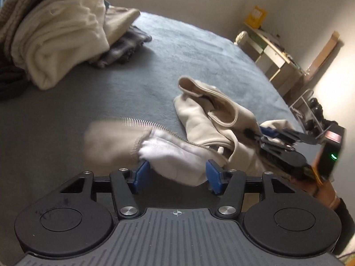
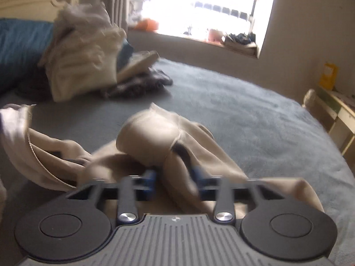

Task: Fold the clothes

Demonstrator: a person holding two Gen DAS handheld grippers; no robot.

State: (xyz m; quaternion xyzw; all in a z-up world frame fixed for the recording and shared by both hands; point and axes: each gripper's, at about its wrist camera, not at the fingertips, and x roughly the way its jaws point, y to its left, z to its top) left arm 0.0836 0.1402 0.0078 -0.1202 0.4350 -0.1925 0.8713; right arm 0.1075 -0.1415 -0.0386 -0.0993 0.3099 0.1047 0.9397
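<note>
A beige zip-up garment with a white lining lies crumpled on the grey-blue bed. My left gripper is open, its blue pads standing on either side of a white-lined fold near the zipper. My right gripper shows blurred in the right wrist view, its jaws apart with a fold of the same garment between them. It also shows in the left wrist view, at the garment's right side.
A pile of cream and dark clothes sits at the far left of the bed, also in the right wrist view. Wooden shelves stand along the right wall. A window is behind the bed.
</note>
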